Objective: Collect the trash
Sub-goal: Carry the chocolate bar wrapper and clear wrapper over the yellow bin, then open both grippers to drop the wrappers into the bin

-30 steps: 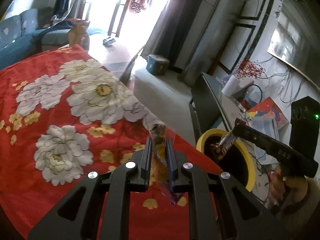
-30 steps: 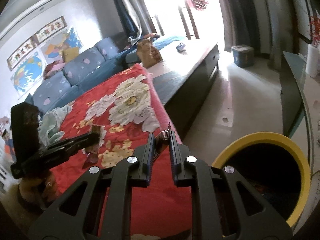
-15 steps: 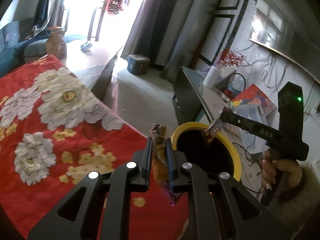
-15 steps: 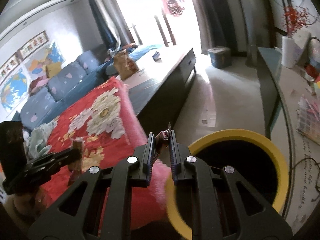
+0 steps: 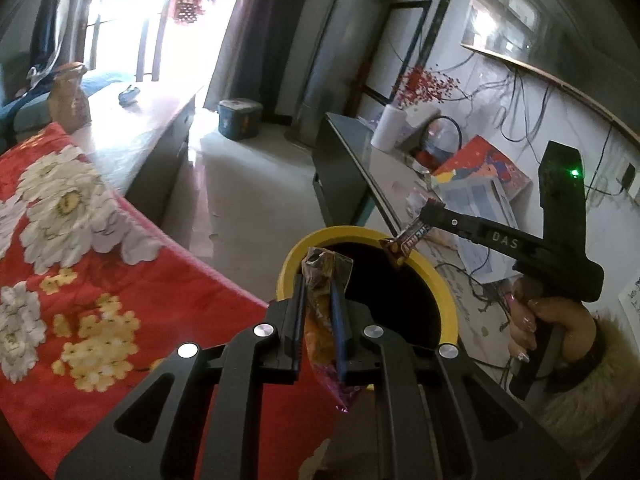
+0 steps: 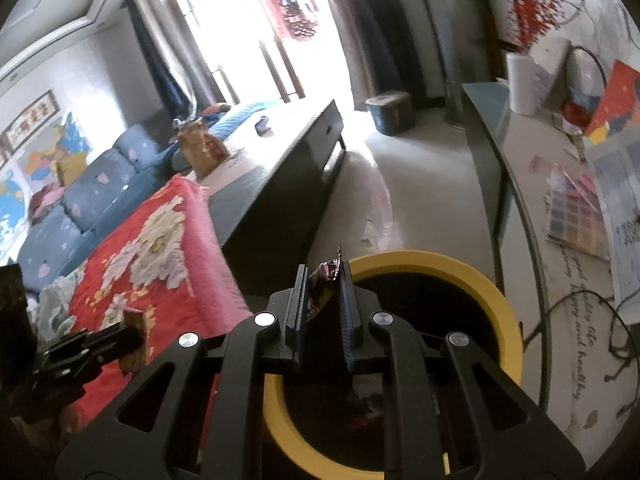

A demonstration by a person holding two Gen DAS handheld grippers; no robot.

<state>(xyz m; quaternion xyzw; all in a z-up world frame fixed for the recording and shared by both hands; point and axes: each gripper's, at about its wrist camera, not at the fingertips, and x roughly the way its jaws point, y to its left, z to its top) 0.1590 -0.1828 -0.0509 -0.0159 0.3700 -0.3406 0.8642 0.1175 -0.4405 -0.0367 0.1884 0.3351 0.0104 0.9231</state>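
- Our left gripper point(image 5: 318, 300) sits low in the centre of the left wrist view, fingers pointing up the frame toward the yellow-rimmed trash bin point(image 5: 436, 280); its jaws are clamped on an orange snack wrapper point(image 5: 320, 320).
- That wrapper stands upright between the jaws: its crumpled silvery top pokes above the fingertips in front of the bin's dark opening, and its purple tail hangs below them.
- Our right gripper point(image 5: 426, 212) reaches in from the right of the same view, tilted down to the left, with our right hand point(image 5: 552, 324) wrapped around its handle at the lower right.
- A brown candy bar wrapper point(image 5: 408, 238) dangles from its tip just over the bin's far rim.
- In the right wrist view, the right gripper point(image 6: 324, 288) points over the bin point(image 6: 496, 304), which fills the lower centre; its jaws stand slightly apart, with the candy wrapper point(image 6: 324, 284) leaning against the left finger, so the grip looks loose.
- The left gripper point(image 6: 92, 344) shows at the lower left there, over the red floral blanket point(image 6: 132, 256).
- The print on either wrapper is too blurred to read, the bin's contents are lost in shadow, and its base is cut off behind the gripper bodies.
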